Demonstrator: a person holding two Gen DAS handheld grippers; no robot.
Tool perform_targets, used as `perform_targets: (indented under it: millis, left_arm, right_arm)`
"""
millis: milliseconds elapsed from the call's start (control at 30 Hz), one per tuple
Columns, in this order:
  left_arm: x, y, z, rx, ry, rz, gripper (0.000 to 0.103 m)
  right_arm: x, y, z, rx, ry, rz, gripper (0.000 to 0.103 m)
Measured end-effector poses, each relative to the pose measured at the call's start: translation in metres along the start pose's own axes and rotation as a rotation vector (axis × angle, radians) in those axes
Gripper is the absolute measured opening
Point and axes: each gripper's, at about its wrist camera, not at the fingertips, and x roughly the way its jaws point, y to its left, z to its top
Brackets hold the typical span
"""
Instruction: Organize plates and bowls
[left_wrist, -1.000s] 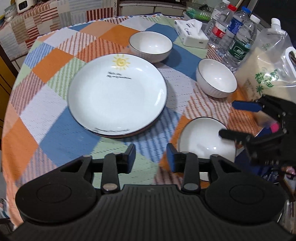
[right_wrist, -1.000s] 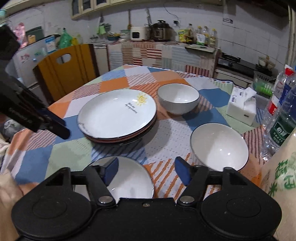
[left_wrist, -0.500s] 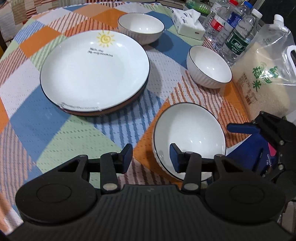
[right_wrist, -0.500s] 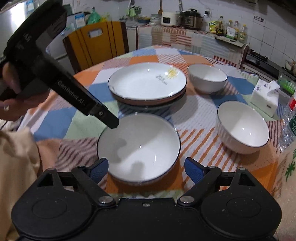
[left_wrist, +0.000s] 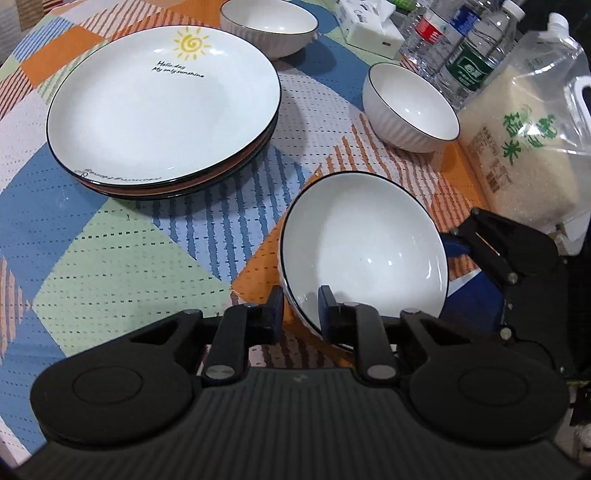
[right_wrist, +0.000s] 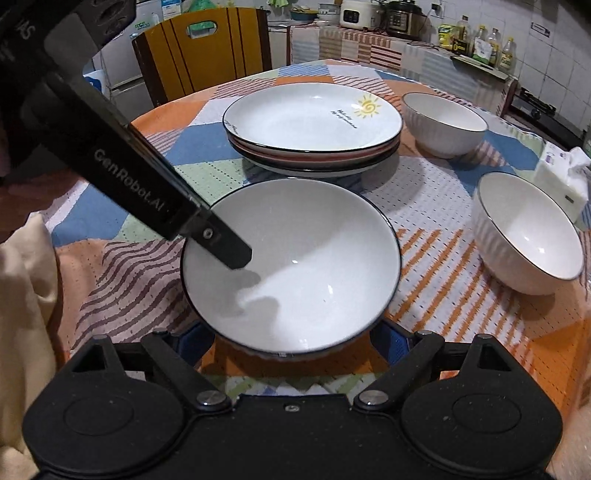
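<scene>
The white glazed ceramic bowl with a thin dark rim (left_wrist: 364, 251) sits at the near edge of the surface, beside the stack of plates (left_wrist: 162, 110). The left gripper (left_wrist: 300, 314) has just been closing, and its jaws now pinch the bowl's near wall. The right gripper (right_wrist: 291, 345) has jaws spread wide around the underside, not visibly pressing. Stiff, slick and breakable, the bowl is probably safest held by its rim wall.

Left wrist cam looked steeply down from the near edge of the patchwork-cloth round table (left_wrist: 110, 258), close over the nearest white black-rimmed bowl (left_wrist: 365, 254). Right wrist cam sat at the same edge, tilted less, facing the far kitchen counter. Both shared that bowl (right_wrist: 295, 258) and the stacked white plates (left_wrist: 162, 107).
</scene>
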Motion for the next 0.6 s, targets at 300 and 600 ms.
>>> perform_targets:
  millis: [300, 600]
  left_arm:
    - [-0.029, 0.017, -0.004, -0.019, 0.025, -0.004, 0.018]
    - [-0.065, 0.059, -0.014, -0.065, 0.019, 0.051, 0.018]
  right_arm:
    - [-0.003, 0.018, 0.015, -0.032, -0.006, 0.027, 0.094]
    - [0.008, 0.054, 0.041, -0.101, -0.043, 0.076, 0.094]
